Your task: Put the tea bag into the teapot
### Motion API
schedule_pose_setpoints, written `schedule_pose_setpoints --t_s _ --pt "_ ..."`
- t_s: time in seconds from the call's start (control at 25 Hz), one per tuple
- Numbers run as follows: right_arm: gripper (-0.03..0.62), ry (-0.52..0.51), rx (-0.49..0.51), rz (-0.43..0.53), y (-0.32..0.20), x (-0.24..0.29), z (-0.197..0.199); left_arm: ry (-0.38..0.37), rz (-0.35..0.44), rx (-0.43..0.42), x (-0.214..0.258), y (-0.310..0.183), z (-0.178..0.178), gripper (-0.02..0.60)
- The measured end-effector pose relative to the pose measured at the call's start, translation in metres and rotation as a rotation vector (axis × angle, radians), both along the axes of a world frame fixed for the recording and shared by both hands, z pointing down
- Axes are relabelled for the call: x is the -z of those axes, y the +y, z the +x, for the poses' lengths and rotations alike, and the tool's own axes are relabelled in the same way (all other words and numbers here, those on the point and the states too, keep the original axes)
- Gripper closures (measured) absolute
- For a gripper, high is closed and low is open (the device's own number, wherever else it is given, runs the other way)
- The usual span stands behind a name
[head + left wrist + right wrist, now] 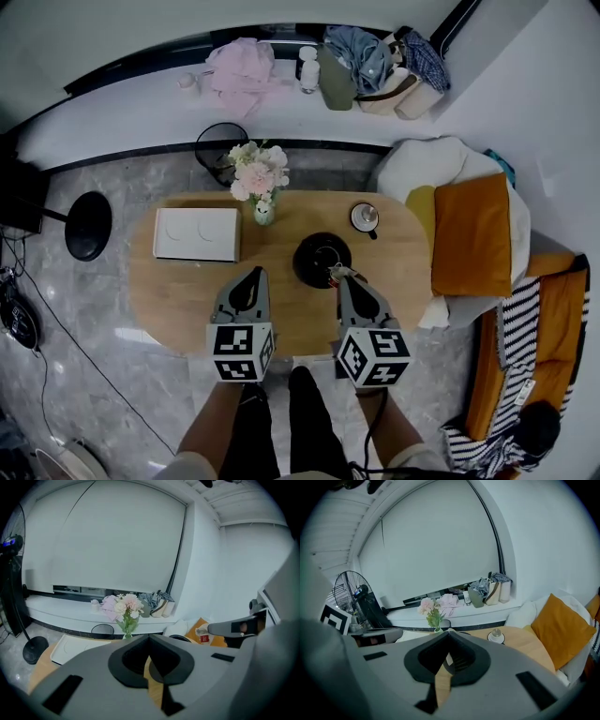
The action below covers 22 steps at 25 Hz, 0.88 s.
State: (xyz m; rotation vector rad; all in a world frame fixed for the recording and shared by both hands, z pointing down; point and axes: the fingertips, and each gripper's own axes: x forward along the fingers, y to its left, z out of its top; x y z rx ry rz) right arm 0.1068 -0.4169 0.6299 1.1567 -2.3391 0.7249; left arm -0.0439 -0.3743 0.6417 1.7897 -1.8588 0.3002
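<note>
Risk: tea bag (pixel 202 635), pinched in the closed right tool (pixel 338 275) at the mid-frame teapot's (pixel 317 255) rim, could snag or fall outside; left tool (pixel 253 275) jaws together, empty.

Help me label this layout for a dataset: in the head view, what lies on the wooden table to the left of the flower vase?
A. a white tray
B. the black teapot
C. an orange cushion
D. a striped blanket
A: the white tray lies on the table left of the flower vase, while the black teapot stands to the vase's right.
</note>
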Motion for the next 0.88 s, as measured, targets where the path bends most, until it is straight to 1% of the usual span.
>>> schedule_pose_setpoints --t_s 0.32,0.48,0.64,0.68,0.72,0.76,0.88 --pt "0.560 0.000 0.018 -0.013 -0.016 -0.005 -0.013 0.007 -0.023 0.027 -0.012 -0.008 -0.011 0.574" --pt "0.560 0.022 0.032 0.008 -0.017 -0.002 -0.017 0.012 -0.035 0.034 -0.017 -0.008 -0.014 0.574" --pt "0.559 -0.007 0.028 0.009 -0.019 0.000 -0.020 0.019 -0.043 0.036 -0.020 -0.007 -0.016 0.574" --pt "0.507 -0.014 0.031 0.004 -0.018 0.000 -0.021 0.022 -0.043 0.034 -0.021 -0.007 -0.016 0.574" --pt "0.388 -0.017 0.036 -0.003 -0.018 0.000 -0.022 0.025 -0.043 0.032 -0.022 -0.008 -0.016 0.574" --pt "0.372 -0.016 0.041 -0.009 -0.018 -0.001 -0.022 0.028 -0.044 0.031 -0.022 -0.008 -0.015 0.574" --pt "0.370 -0.003 0.043 -0.016 -0.016 -0.004 -0.020 0.032 -0.045 0.030 -0.025 -0.008 -0.014 0.574"
